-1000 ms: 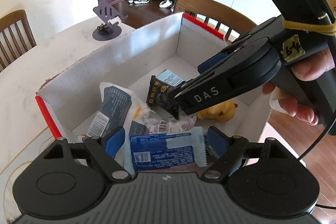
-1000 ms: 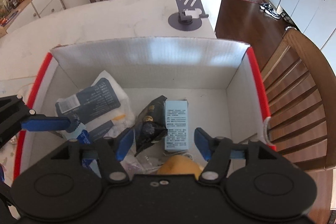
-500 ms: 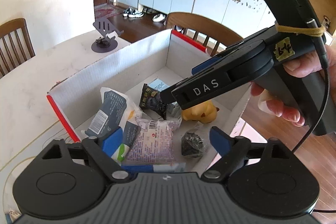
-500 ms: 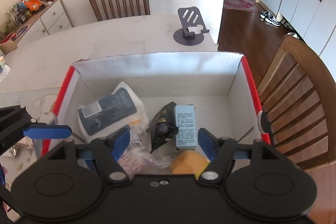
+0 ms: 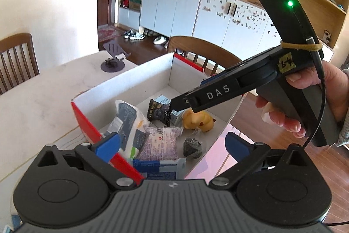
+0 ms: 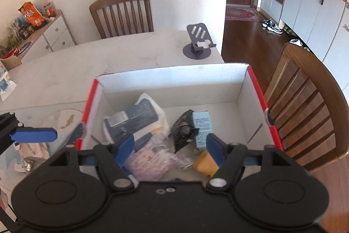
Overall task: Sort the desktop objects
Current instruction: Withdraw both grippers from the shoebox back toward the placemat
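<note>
A white cardboard box with red edges [image 5: 139, 80] [image 6: 174, 80] stands on the table and holds several items: a white and navy packet [image 6: 135, 119], a black snack bag [image 6: 184, 130], a light blue carton [image 6: 201, 126], a purple packet [image 5: 160, 141], a yellow toy [image 5: 197, 120], a blue wrapper [image 5: 157, 168] and a dark lump [image 5: 192, 146]. My left gripper [image 5: 172, 144] is open and empty above the box's near corner. My right gripper [image 6: 171, 149] is open and empty above the box; it also shows in the left wrist view [image 5: 187, 99].
A grey phone stand [image 6: 198, 43] sits at the table's far edge. Wooden chairs stand behind [image 6: 122, 12] and to the right [image 6: 305, 106]. Wrapped items [image 6: 30, 154] lie on the table left of the box.
Both grippers have risen and pulled back from the box. The left gripper has let go of the blue wrapper, which now lies in the box.
</note>
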